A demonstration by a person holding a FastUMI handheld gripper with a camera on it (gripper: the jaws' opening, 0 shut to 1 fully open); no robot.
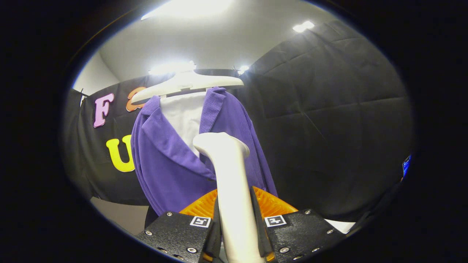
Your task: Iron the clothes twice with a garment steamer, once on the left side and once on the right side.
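Observation:
A purple jacket [164, 160] over a white shirt [184, 117] hangs on a white hanger [186, 83] straight ahead of me. My gripper [236, 219] is shut on the white garment steamer [230, 175], both fingers pressing its handle from either side. The steamer rises upright from between the fingers, and its head [219, 143] sits in front of the jacket's open front, near the lower end of the lapels. Whether the head touches the cloth I cannot tell. The steamer hides the jacket's middle part.
Black padded cloth [329, 109] walls the booth behind and to the right of the jacket. A pale floor or surface [120, 212] shows below the jacket on the left. Ceiling lights [303, 26] glow above the hanger.

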